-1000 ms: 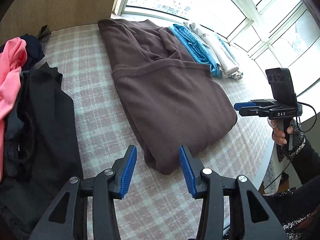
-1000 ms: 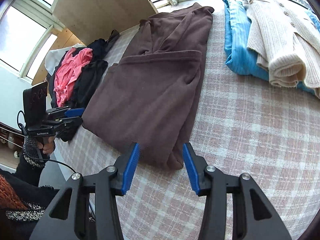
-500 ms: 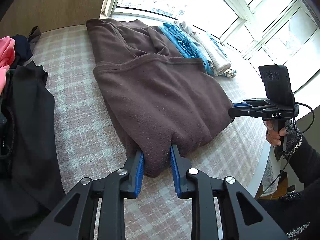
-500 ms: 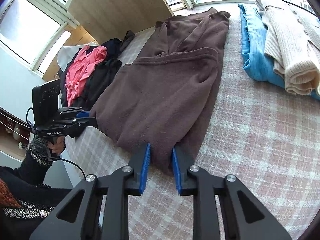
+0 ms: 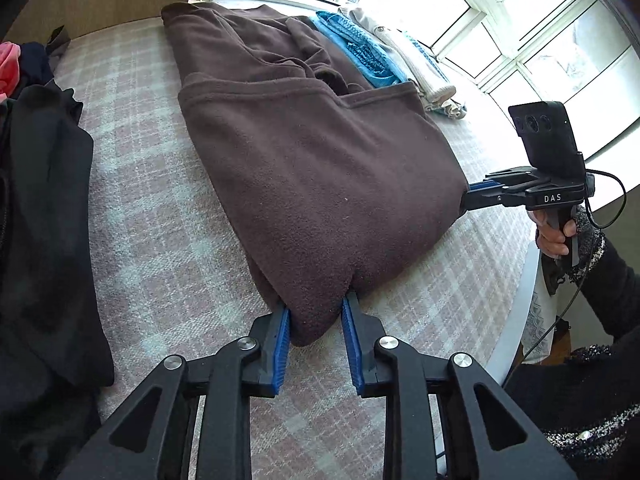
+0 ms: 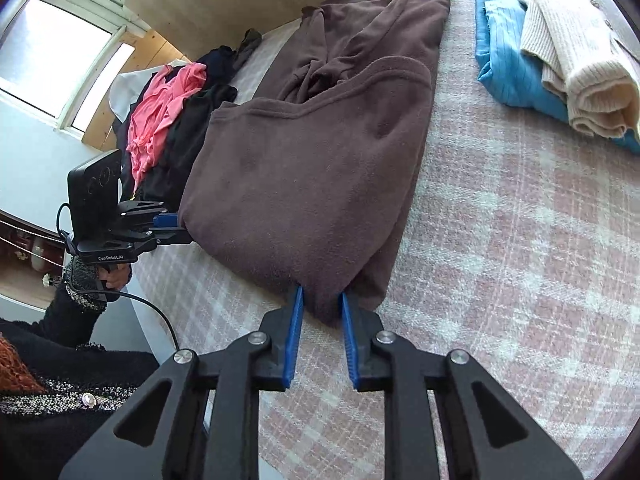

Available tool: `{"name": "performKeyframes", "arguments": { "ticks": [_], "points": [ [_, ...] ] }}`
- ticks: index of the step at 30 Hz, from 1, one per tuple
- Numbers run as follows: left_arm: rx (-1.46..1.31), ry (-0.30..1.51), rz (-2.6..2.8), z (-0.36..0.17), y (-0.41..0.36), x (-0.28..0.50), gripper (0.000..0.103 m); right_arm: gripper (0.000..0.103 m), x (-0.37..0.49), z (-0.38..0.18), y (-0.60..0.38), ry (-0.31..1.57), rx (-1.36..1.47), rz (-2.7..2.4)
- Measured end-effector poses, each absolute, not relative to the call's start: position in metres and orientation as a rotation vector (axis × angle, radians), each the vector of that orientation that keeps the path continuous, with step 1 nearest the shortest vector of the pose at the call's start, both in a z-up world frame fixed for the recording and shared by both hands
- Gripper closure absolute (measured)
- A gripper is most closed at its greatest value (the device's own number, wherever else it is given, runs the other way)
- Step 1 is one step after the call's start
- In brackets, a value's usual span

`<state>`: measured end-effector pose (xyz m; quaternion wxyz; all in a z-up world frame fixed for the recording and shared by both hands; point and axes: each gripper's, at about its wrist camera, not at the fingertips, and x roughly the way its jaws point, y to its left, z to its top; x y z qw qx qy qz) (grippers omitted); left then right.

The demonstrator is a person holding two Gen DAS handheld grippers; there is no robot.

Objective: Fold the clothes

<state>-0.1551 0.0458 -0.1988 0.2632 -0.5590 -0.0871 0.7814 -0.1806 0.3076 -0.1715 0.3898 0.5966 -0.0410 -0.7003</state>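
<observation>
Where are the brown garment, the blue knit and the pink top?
brown garment [image 5: 320, 184], left wrist view, middle of its folded upper layer
blue knit [image 6: 508, 60], right wrist view, its ribbed side
pink top [image 6: 160, 116], right wrist view, its crumpled middle

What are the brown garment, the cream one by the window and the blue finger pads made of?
Brown garment: probably fleece, matte and fuzzy, with lint specks and soft thick folds. Cream garment: ribbed knit, perhaps wool or acrylic; knit ribs and buttons show. Blue pads: likely rubber or moulded plastic, with fine ridges, set on black, hard-looking fingers.
</observation>
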Motion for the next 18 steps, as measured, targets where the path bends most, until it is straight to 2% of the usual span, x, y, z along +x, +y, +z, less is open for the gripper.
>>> {"name": "performKeyframes", "arguments": {
  "ticks": [1,2,4,7,15,17,18],
  "points": [
    [-1.517,-0.218,2.124,-0.194,0.043,-0.155,0.070,0.078,-0.182,-0.163,0.312,-0.087,1.510,-1.808],
    [-1.517,-0.201,2.138,-0.188,0.039,-0.155,0.067,0.068,-0.188,-0.158,0.315,-0.104,1.501,-1.831],
    [-1.506,-0.231,2.158,-0.177,0.027,-0.161,0.066,0.060,-0.199,-0.146,0.322,-0.138,1.481,-1.875],
    [-1.489,-0.307,2.189,-0.165,0.011,-0.183,0.059,0.059,-0.223,-0.140,0.317,-0.158,1.486,-1.917],
    [-1.564,-0.176,2.207,-0.183,0.033,-0.262,0.058,0.059,-0.259,-0.165,0.267,-0.004,1.542,-1.900],
    [-1.559,-0.166,2.207,-0.189,0.038,-0.272,0.061,0.059,-0.259,-0.163,0.265,-0.004,1.500,-1.885],
    [-1.550,-0.154,2.203,-0.190,0.040,-0.276,0.068,0.060,-0.259,-0.162,0.263,-0.003,1.480,-1.877]
  ]
}}
